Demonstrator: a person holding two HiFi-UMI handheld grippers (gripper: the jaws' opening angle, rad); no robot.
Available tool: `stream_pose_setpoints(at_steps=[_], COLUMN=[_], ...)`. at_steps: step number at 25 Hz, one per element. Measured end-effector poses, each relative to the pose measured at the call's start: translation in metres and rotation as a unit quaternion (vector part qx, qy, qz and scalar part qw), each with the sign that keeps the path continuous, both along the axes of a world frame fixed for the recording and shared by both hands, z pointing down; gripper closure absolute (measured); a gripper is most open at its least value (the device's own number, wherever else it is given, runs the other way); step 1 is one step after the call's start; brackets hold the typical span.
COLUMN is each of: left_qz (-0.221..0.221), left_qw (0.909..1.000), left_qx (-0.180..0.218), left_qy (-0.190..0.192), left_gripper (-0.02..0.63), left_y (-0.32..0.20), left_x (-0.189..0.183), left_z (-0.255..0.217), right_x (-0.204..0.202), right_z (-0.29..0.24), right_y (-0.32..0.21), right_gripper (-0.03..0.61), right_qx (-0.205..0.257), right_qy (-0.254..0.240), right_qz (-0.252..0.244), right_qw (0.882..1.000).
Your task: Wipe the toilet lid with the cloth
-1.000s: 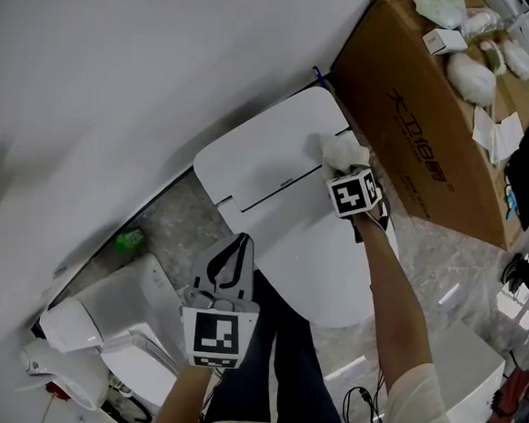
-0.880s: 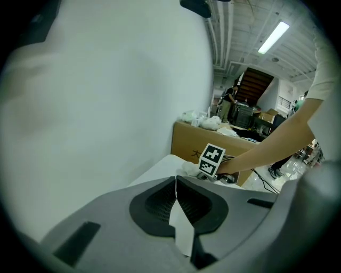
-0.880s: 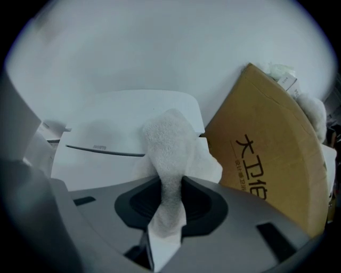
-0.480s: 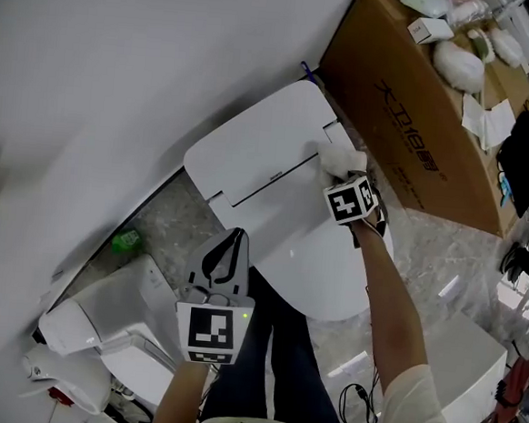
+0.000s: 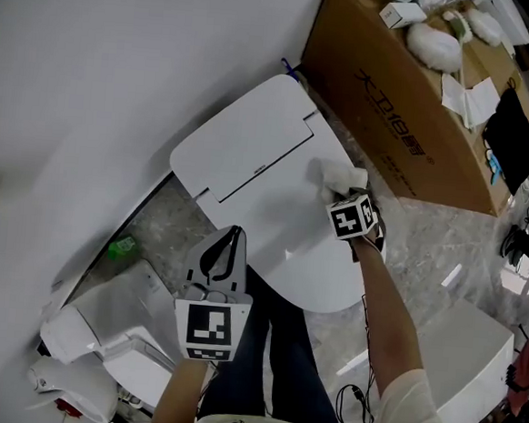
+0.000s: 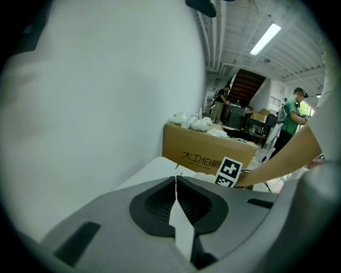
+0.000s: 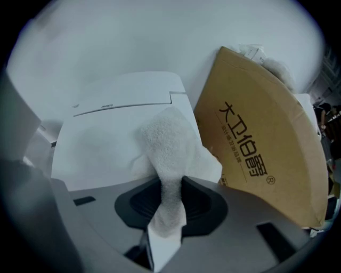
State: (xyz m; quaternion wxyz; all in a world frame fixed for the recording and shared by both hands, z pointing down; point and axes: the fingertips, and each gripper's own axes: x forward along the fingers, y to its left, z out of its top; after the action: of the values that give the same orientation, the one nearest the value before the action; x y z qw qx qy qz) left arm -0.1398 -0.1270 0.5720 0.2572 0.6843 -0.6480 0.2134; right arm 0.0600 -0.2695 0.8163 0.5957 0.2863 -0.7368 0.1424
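Observation:
The white toilet lid [image 5: 282,217] lies closed, its tank cover [image 5: 233,144] behind it by the wall. My right gripper [image 5: 343,192] is shut on a white fluffy cloth [image 5: 338,175], which rests on the lid's right side. In the right gripper view the cloth [image 7: 169,146] runs up from between the jaws and spreads over the lid [image 7: 101,144]. My left gripper [image 5: 226,253] hangs shut and empty at the lid's near left edge; in the left gripper view [image 6: 176,184] its jaws meet with nothing between them.
A large brown cardboard box [image 5: 391,107] stands right beside the toilet, with loose items on top. A white wall [image 5: 93,74] runs behind. White plastic parts [image 5: 100,330] lie on the stone floor at lower left. People [image 6: 290,112] stand far off.
The right gripper has dragged the cloth from the hinge area forward over the lid's right side. The left gripper has barely moved.

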Motion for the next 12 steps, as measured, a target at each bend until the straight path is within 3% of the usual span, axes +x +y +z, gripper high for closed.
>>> stream_pose_setpoints(at_steps=[12], left_qz=[0.029], left_qw=[0.9995], left_qx=[0.007], left_qy=[-0.003], left_gripper=[0.602], left_y=[0.007], left_x=[0.033], left_z=[-0.010], right_x=[0.070], right_z=[0.001], right_y=[0.048], right_gripper=[0.486], right_qx=[-0.011], right_qy=[0.005], right_qz=[0.055], right_qw=[0.998])
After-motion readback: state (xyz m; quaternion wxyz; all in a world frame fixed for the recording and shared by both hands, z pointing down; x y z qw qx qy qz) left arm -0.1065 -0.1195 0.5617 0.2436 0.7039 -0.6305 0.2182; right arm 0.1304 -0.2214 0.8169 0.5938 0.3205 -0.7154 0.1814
